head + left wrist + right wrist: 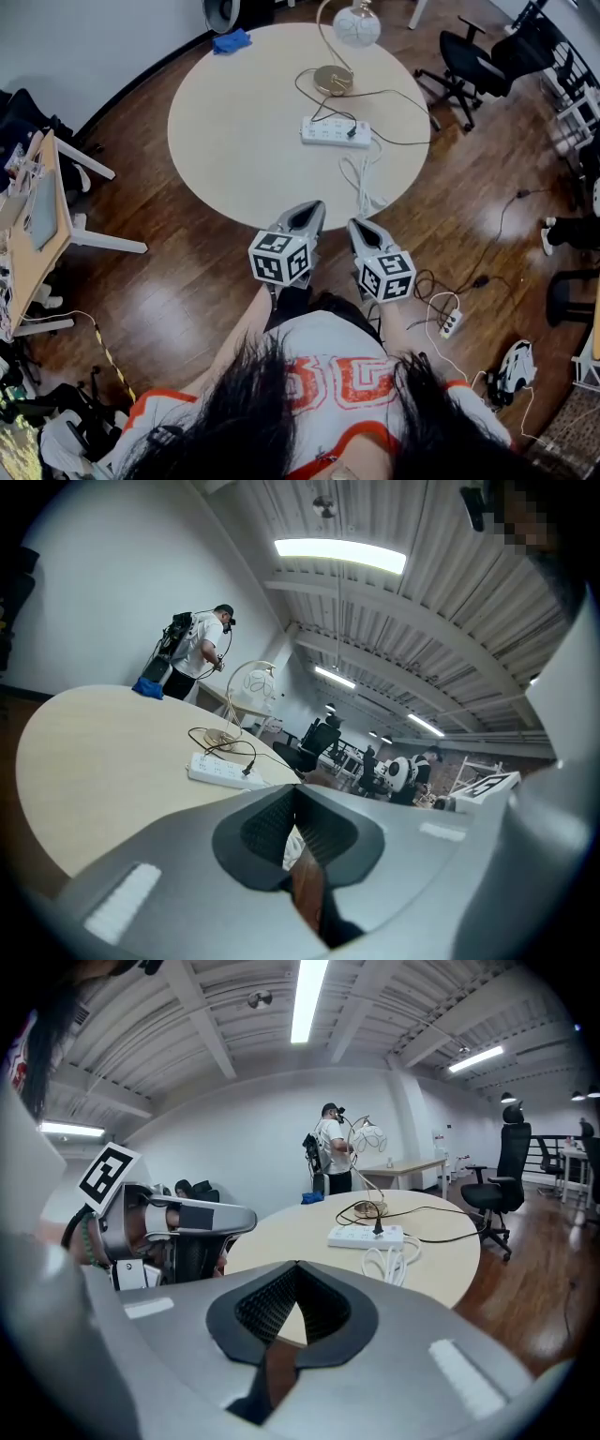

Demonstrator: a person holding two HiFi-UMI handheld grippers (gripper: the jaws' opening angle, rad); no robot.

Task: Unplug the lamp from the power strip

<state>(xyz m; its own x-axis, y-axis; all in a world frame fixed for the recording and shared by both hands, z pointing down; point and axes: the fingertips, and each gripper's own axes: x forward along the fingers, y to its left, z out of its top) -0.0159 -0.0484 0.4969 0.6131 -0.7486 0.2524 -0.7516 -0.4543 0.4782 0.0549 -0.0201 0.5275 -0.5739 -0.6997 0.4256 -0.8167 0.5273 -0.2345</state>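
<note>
Head view shows the left claw (315,208) and the right claw (357,226) side by side at lower centre, by the near edge of the round desk (234,122). In the upper frame the white power strip (336,132) lies on the desk with a black plug (352,131) in its right end, and the lamp (333,80) stands just beyond it. Left gripper view shows its jaws meeting at the tips with nothing between them, and the power strip (223,772) sits at centre left before the lamp (251,691). Right gripper view shows jaws likewise together and empty, with the power strip (366,1237) right of centre and the lamp (367,1138) behind.

Lamp (335,77) apparently plugged into power strip (335,132); left tongs (316,205), right tongs (357,224) near table (234,141) edge.
</note>
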